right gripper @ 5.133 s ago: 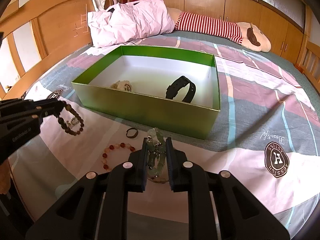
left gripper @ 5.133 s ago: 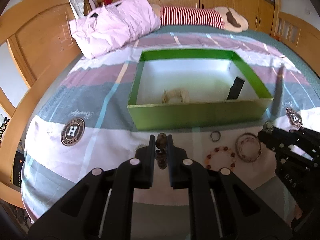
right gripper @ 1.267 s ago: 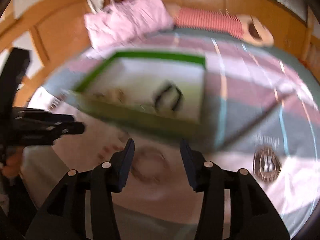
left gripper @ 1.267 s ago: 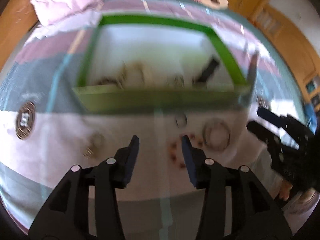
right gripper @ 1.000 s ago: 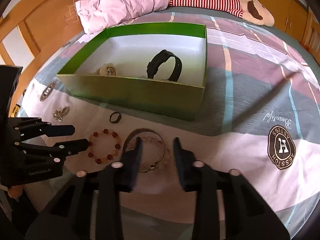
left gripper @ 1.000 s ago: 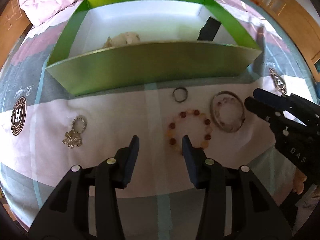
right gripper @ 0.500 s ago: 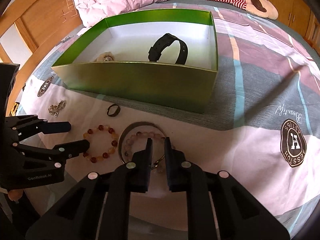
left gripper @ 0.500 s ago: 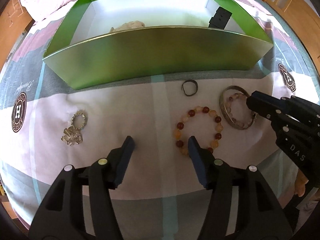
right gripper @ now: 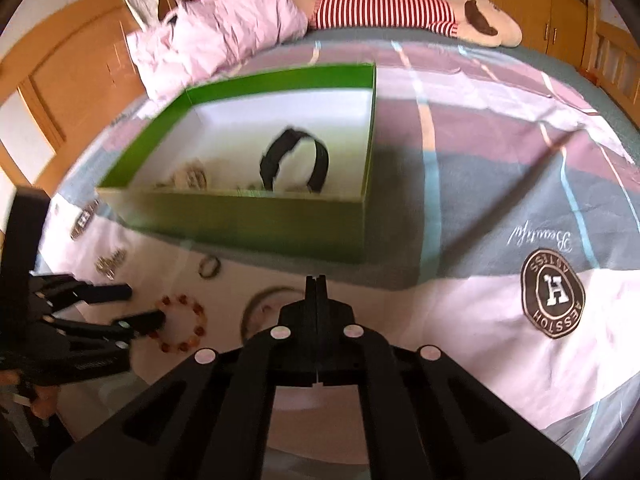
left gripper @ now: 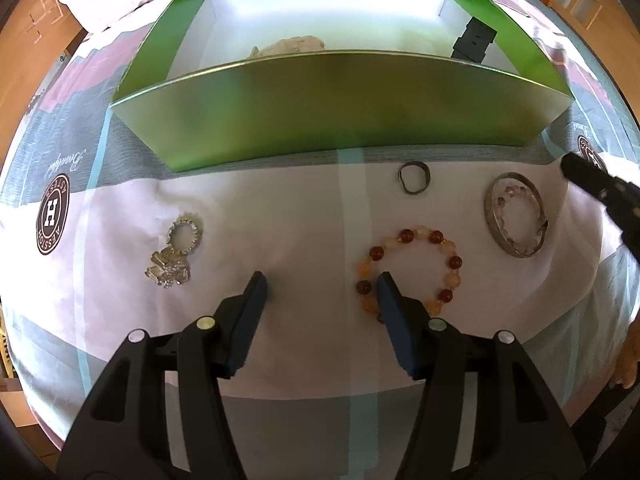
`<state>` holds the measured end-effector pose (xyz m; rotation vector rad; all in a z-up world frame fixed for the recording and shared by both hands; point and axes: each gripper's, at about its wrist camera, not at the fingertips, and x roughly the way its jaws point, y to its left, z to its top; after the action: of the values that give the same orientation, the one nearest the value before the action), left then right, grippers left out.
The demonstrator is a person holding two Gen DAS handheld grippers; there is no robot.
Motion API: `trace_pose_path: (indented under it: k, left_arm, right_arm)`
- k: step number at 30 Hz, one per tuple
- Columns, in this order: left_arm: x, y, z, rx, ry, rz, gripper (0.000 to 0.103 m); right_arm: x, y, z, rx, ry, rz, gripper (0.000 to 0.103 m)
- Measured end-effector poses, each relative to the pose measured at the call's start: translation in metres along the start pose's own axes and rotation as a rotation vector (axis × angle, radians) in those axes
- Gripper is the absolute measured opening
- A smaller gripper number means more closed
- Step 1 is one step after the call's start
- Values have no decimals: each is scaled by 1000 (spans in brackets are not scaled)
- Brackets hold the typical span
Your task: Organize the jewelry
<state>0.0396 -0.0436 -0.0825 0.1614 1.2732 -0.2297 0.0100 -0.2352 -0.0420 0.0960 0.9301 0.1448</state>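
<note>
Green box sits on the bedspread, a black band inside. Left gripper hangs over the beaded bracelet, fingers apart, one tip at the beads, nothing between them. Right gripper has fingers pressed together, empty, above the silver bangle. Ring and charm lie loose nearby.

Right wrist view smeared by motion blur. Bangle half hidden behind closed right gripper; whether anything was pinched between its tips could not be told. Small pieces in box blurred, only partly seen over near wall. In left wrist view, watch and pale piece largely blocked by box wall. Bead bracelet partly covered by left gripper finger. Right gripper cut off at frame edge.
</note>
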Motion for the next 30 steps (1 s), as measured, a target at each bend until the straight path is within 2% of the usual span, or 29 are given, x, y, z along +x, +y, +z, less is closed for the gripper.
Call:
trace_pose_path:
  k: [4, 6, 8, 17, 19, 21, 24, 30]
  left_arm:
    - [1, -1, 1, 0, 1, 12, 61]
    - [0, 1, 2, -3, 3, 31, 64]
    - [0, 5, 1, -12, 6, 38, 66]
    - [4, 14, 2, -11, 9, 39, 66]
    - [4, 12, 2, -11, 9, 42, 67]
    - [5, 12, 2, -9, 9, 46, 68]
    - [6, 12, 2, -9, 8, 49, 69]
    - [5, 11, 1, -6, 7, 51, 69]
  right_arm:
    - [14, -11, -2, 35, 98, -9, 0]
    - [22, -15, -7, 28, 144, -46, 0]
    - [29, -13, -12, 17, 181, -43, 0]
    - [30, 10, -18, -49, 184, 29, 1]
    - [32, 11, -19, -47, 183, 48, 10]
    - [32, 12, -21, -42, 185, 73, 31]
    - [34, 22, -22, -68, 181, 94, 36]
    - [41, 34, -29, -136, 178, 37, 35]
